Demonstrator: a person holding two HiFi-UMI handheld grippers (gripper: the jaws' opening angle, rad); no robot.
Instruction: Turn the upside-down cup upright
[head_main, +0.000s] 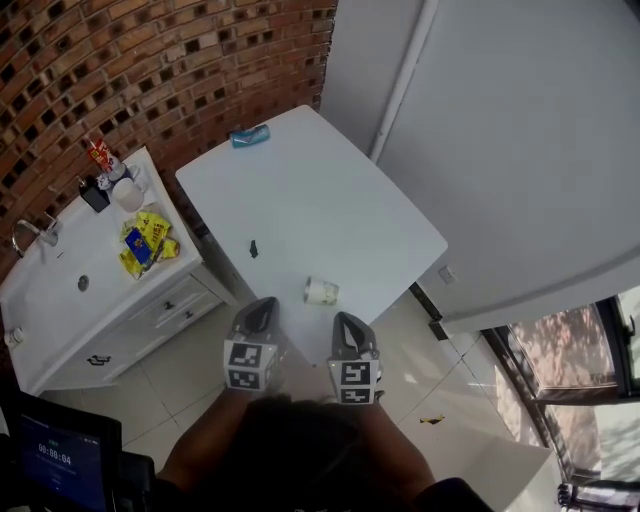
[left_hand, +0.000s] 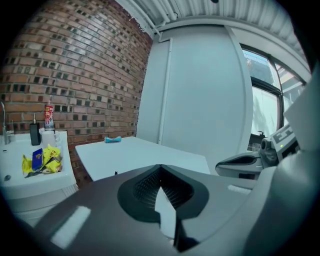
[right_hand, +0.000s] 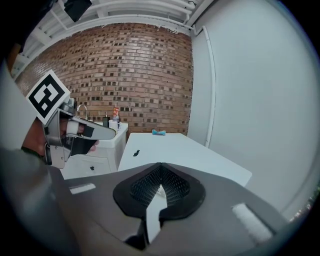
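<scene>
1. Approach step, by my read: the cup (head_main: 321, 291) sat untouched near the desk's (head_main: 300, 200) near edge, just beyond both claws.
2. Left claw (head_main: 260, 308) and right claw (head_main: 346, 325) were fully closed, empty.
3. Next move needed one claw opened, then a sidewall grip.

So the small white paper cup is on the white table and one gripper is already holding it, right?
No gripper is holding it. The small white paper cup sits on the white table, but the head view shows the left gripper and the right gripper both short of it, touching nothing.
</scene>
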